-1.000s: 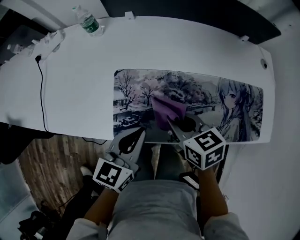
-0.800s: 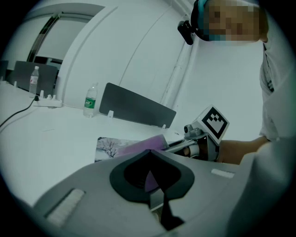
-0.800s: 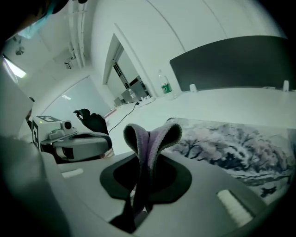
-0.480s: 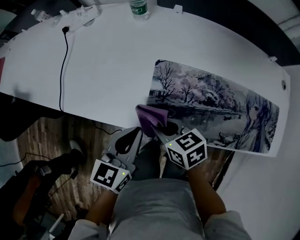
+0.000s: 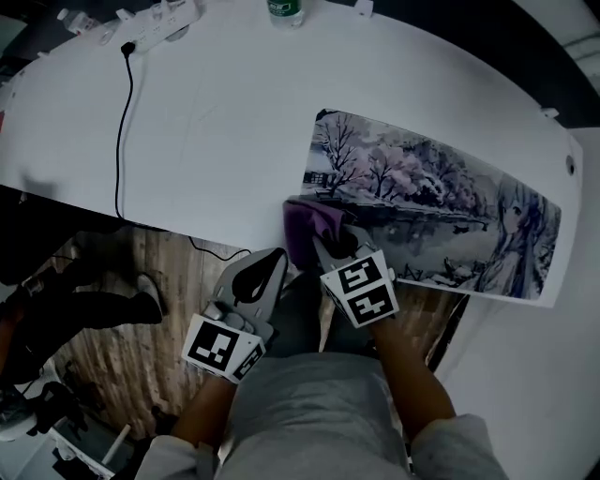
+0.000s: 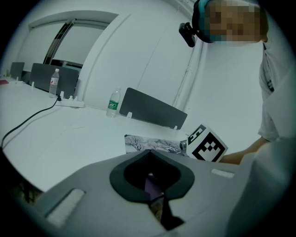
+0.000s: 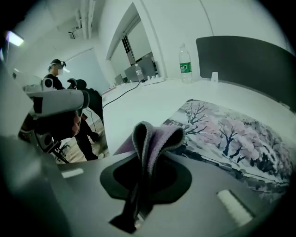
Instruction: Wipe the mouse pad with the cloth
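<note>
Mouse pad: long and narrow. It lies flat along the front of the table, its long axis slanting from near-left to far-right in the head view. The snowy trees are printed toward the left end and a drawn figure at the right end.
Cloth: purple and folded, sitting at the pad's near-left corner, right at the table's front edge. From the right gripper view its fold stands up out of the jaws.
Right gripper: jaws clamped on the cloth, pointing in over the pad's left end.
Left gripper: jaws pressed together with nothing between them. It is held off the table, just in front of its edge and beside the right gripper.
Table: white, with a black cable running to a power strip at the back, and a water bottle nearby.
Room: wood-pattern floor, white walls, a dark divider panel behind the table, and a person standing further off.
Change: a second ago the cloth sat around the middle of the pad; now it is at the left corner. The left gripper has kept its place below the edge.
</note>
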Available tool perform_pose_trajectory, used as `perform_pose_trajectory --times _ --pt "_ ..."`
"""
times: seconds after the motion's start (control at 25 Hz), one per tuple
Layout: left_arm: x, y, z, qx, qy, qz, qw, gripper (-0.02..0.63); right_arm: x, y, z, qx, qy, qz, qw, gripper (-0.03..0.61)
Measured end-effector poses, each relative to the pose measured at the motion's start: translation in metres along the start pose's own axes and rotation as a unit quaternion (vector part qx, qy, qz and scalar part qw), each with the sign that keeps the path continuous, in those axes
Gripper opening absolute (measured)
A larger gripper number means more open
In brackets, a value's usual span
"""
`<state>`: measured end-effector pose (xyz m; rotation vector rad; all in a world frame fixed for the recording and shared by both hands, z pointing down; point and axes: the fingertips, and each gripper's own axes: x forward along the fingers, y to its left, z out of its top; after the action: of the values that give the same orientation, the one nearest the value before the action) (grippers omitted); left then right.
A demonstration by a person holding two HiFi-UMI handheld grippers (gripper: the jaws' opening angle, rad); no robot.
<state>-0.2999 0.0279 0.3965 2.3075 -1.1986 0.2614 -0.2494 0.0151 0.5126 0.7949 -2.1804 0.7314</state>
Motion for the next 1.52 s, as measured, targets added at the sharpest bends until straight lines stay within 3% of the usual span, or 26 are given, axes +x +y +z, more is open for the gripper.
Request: perform_pose_trajectory --times 0.52,1.12,1.52 --pt "0.037 -0.030 0.000 0.022 0.021 -0.038 0.9988 0.017 -0.031 -0.032 -0.026 0.015 0.004 -0.029 0.999 0.052" --pt "0.111 -0.143 -0.003 0.055 0.040 -0.120 0.9904 0.018 -0.122 -0.126 -0.106 0.082 -0.001 -0.083 0.993 0.055" --pt "0.146 -0.196 -0.006 0.071 0.055 -0.148 0.9850 0.018 -0.170 -0.175 -0.148 0.119 -0.007 -0.110 0.987 0.055"
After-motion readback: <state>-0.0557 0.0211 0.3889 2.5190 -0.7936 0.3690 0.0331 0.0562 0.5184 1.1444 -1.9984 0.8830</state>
